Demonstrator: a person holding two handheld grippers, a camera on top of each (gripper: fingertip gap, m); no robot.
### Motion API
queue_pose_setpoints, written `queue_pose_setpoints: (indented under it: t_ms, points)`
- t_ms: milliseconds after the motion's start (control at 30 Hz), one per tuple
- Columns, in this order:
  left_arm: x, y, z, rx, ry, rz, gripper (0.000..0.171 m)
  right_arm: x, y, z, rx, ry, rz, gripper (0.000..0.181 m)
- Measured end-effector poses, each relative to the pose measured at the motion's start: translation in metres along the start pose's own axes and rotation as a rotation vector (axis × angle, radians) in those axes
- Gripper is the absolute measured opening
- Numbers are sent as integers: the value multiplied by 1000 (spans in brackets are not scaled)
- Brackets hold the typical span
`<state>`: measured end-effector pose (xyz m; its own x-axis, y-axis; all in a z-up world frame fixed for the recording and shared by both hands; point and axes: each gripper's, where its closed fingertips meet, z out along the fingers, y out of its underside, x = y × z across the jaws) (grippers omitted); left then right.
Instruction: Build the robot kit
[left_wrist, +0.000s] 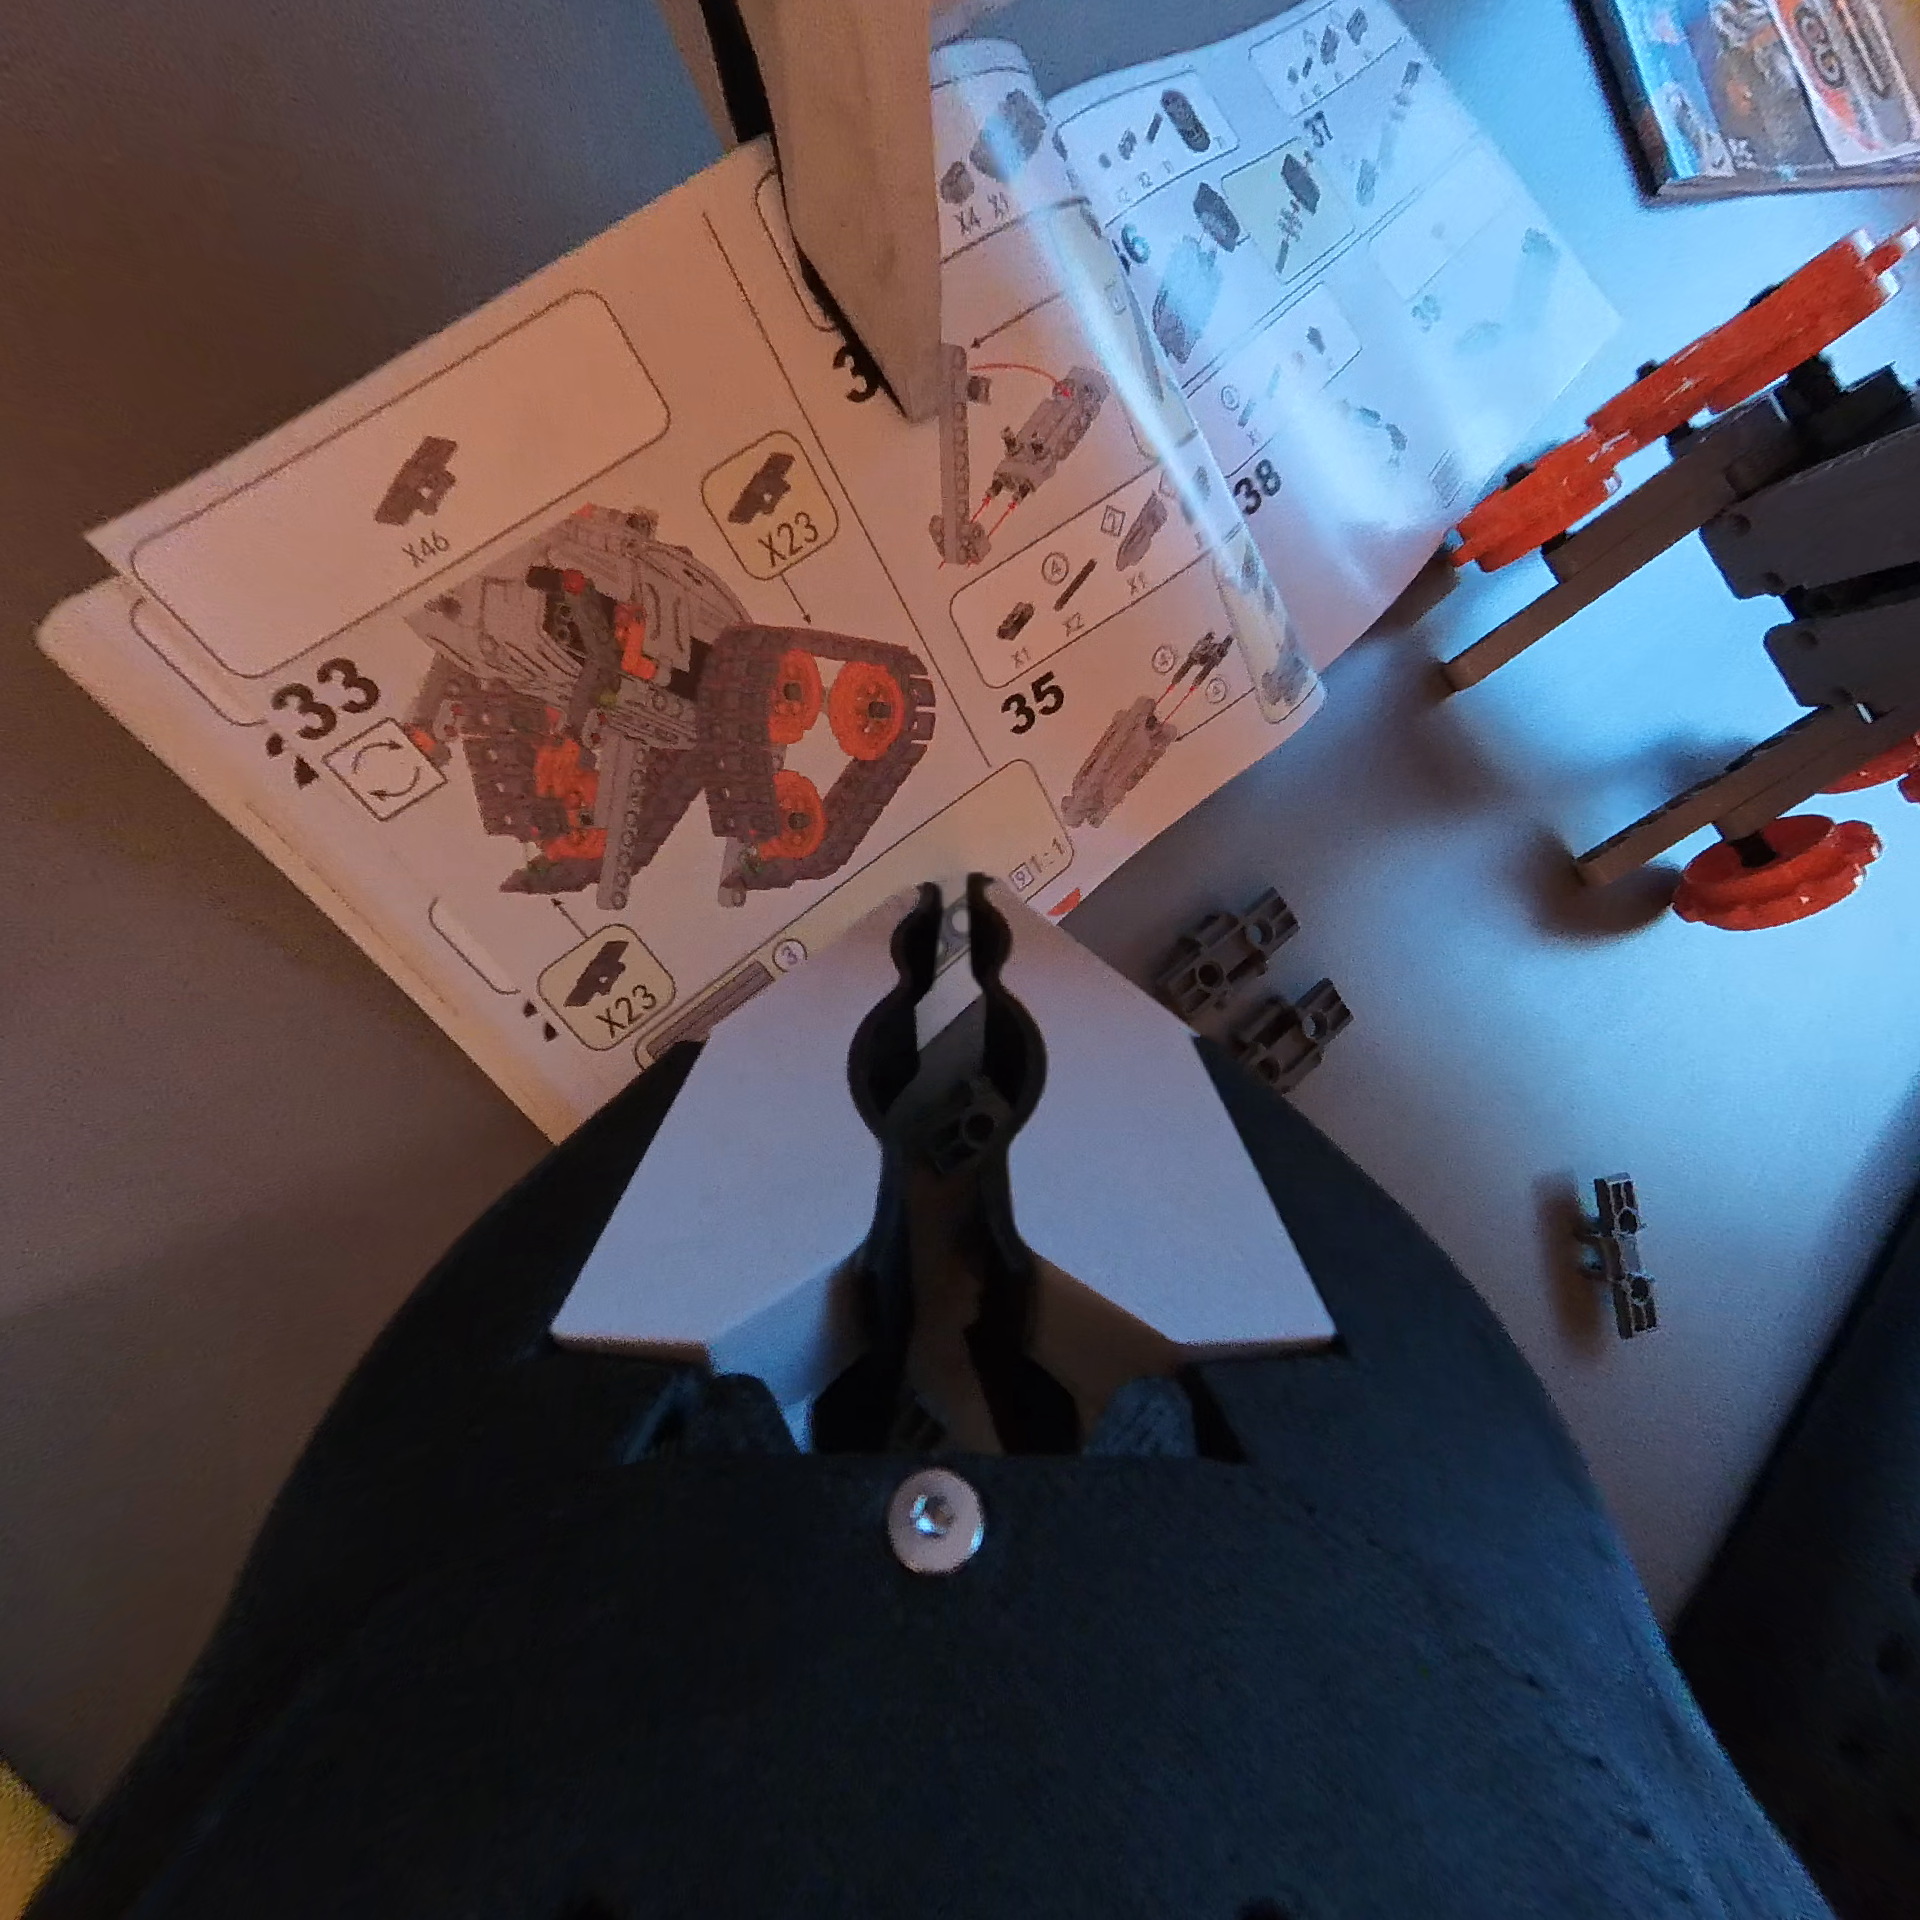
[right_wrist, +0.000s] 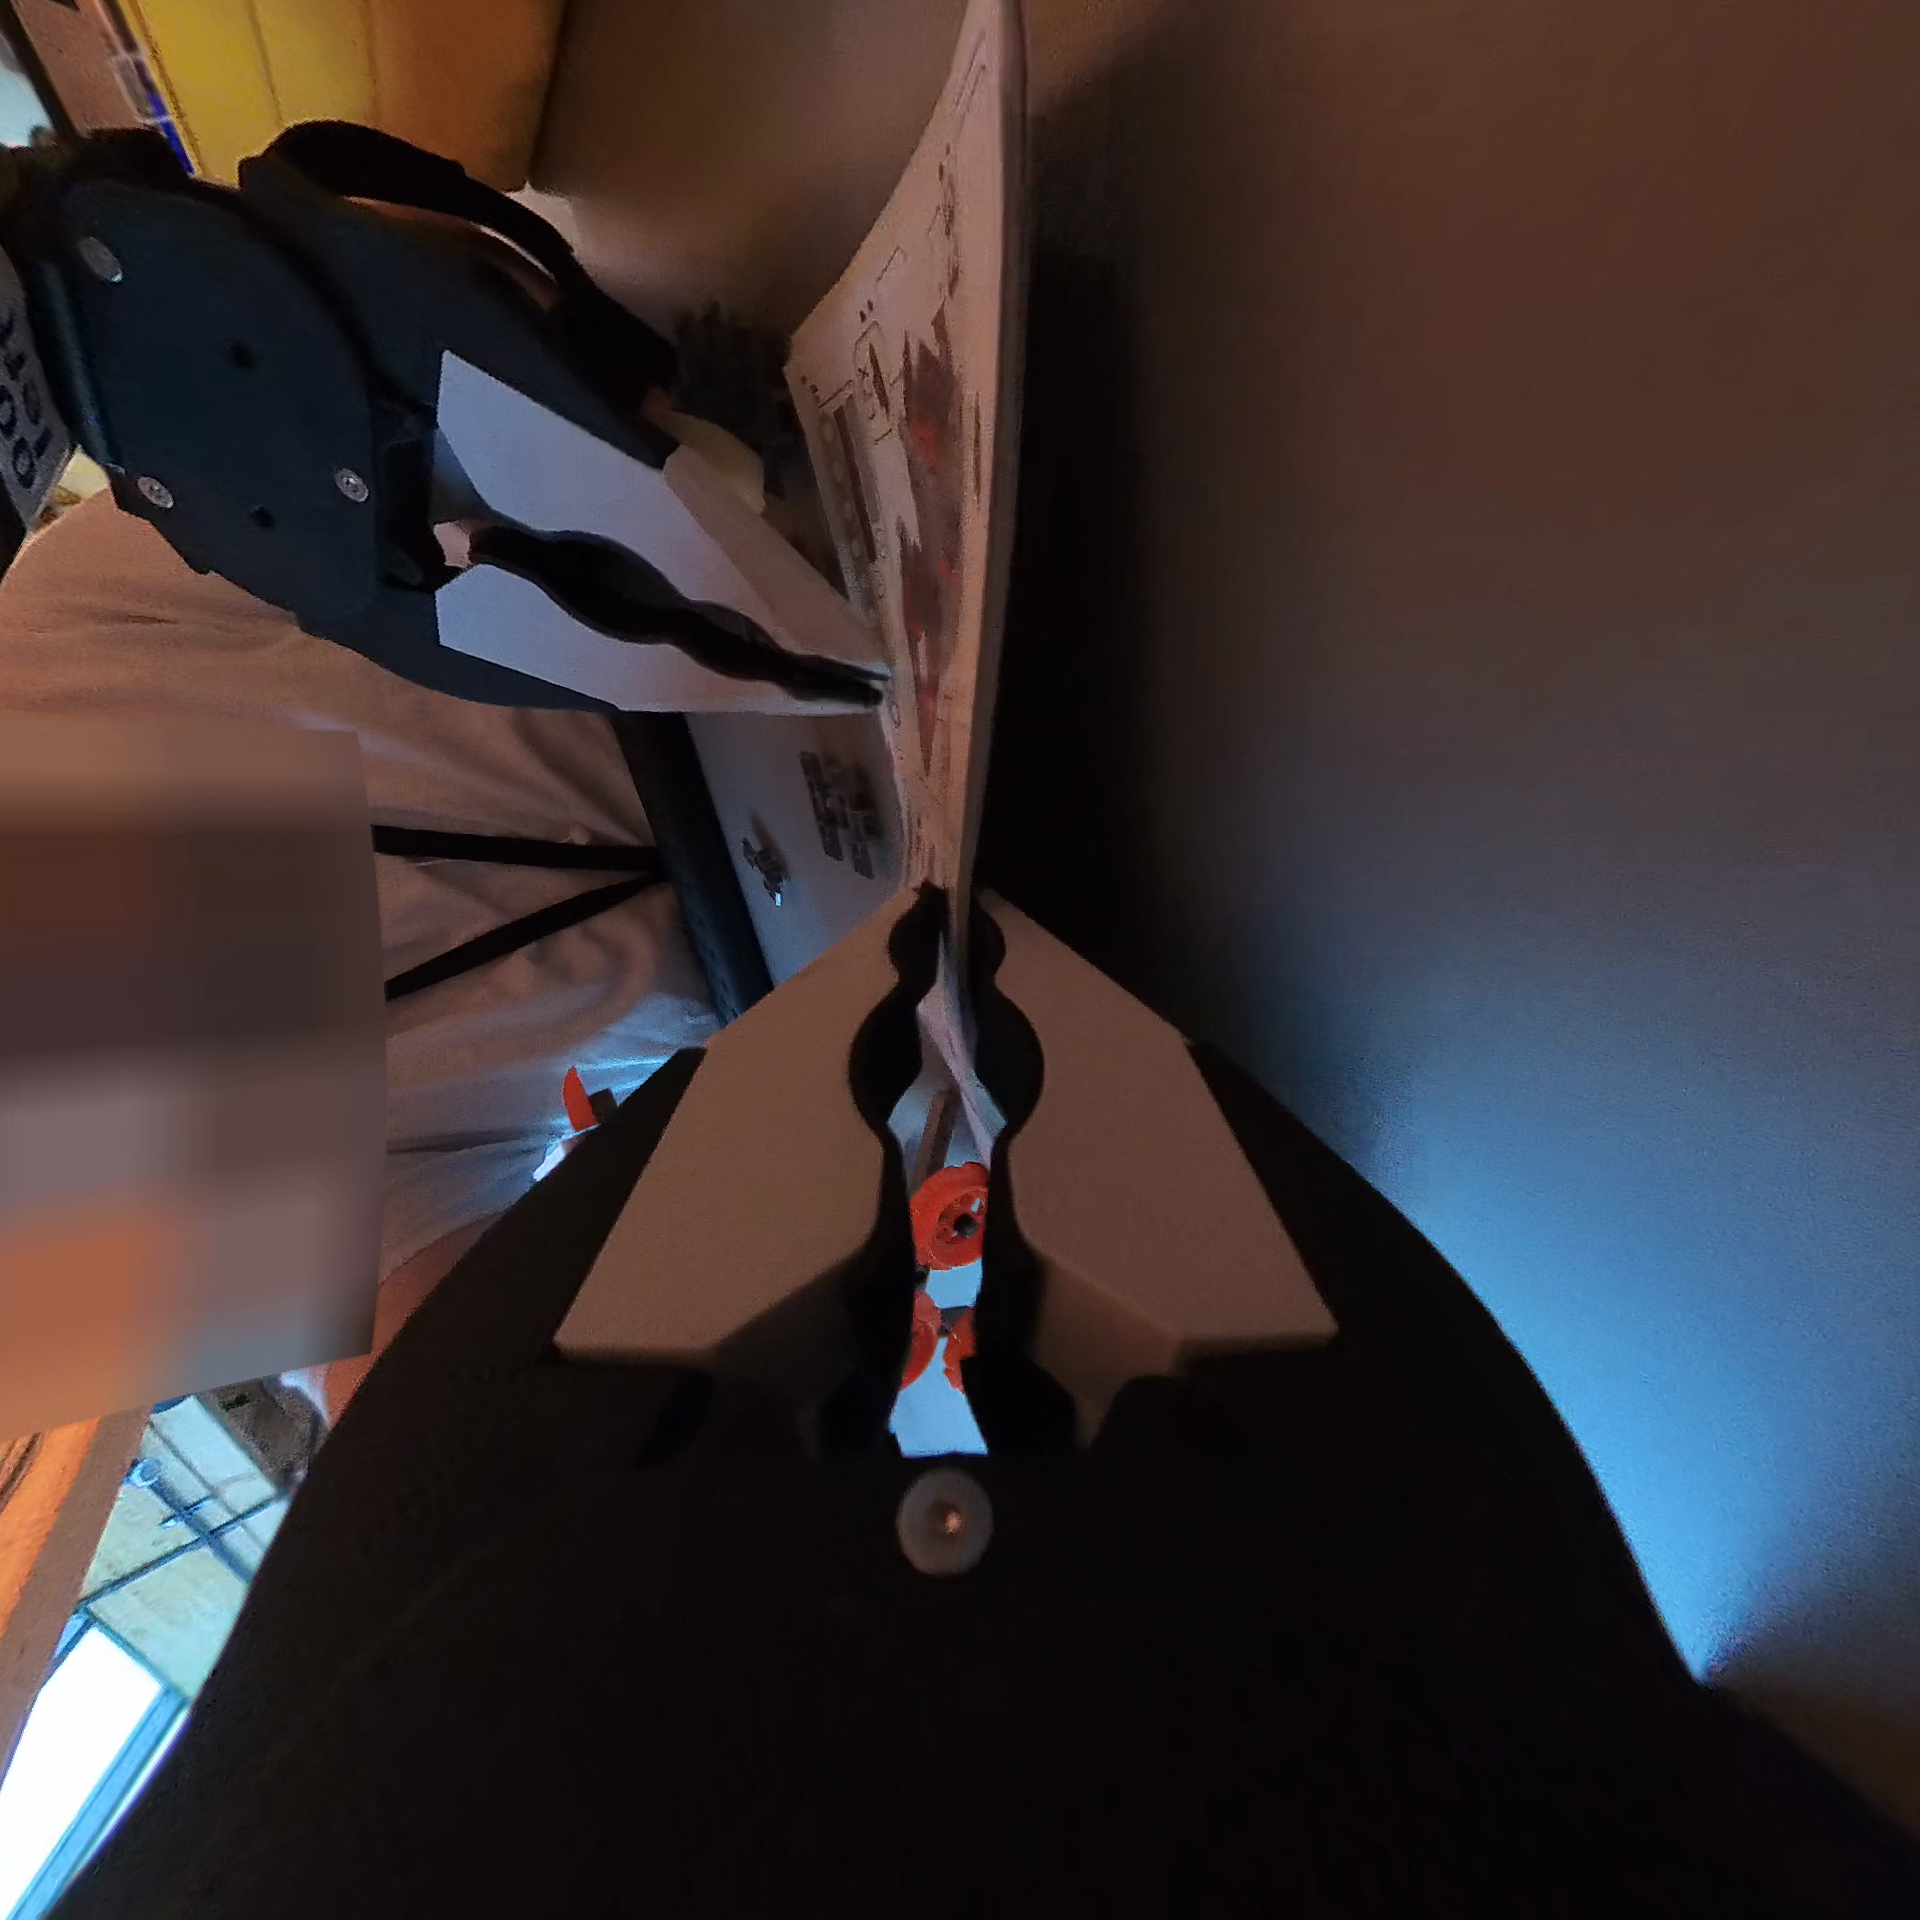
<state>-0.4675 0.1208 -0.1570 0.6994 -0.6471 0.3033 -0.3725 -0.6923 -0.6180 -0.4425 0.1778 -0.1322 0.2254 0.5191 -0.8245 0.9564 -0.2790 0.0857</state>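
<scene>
My left gripper (left_wrist: 954, 902) hovers over the near edge of an open instruction booklet (left_wrist: 582, 520) on the white table (left_wrist: 1455, 1091). It is shut on a small dark grey connector piece (left_wrist: 966, 1127) that sits in the round recess between its fingers. My right gripper (right_wrist: 956, 914) is shut on the edge of a booklet page (right_wrist: 935, 520), which stands on edge in front of it. One of its fingers (left_wrist: 862, 208) comes down from the top of the left wrist view onto the booklet, beside a lifted, curling page (left_wrist: 1164, 343). The left gripper also shows in the right wrist view (right_wrist: 873, 686).
Three loose grey connector pieces (left_wrist: 1226, 945) (left_wrist: 1294, 1029) (left_wrist: 1616, 1252) lie right of my left gripper. A part-built grey model with orange wheels (left_wrist: 1766, 499) stands at the right. A printed box (left_wrist: 1766, 83) lies at the top right. A person in white (right_wrist: 499, 1039) is beyond the table. There is about 8 cm between the tips of the two grippers.
</scene>
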Motion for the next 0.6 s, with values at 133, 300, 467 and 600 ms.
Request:
queue_pose_setpoints:
  t_ms: [133,300,467,600]
  points:
    - [-3,-17,-15,95,-53,21,37,-14,-2,-8,30,76,-74,0]
    - [-9,-46,-50,291,-145,53,46,-32,1,-20,68,251,-195,1]
    - [-16,-67,-86,470,-199,25,75,-53,15,-28,90,426,-347,1]
    - [-22,-83,-104,615,-241,28,90,-72,28,-34,145,522,-488,1]
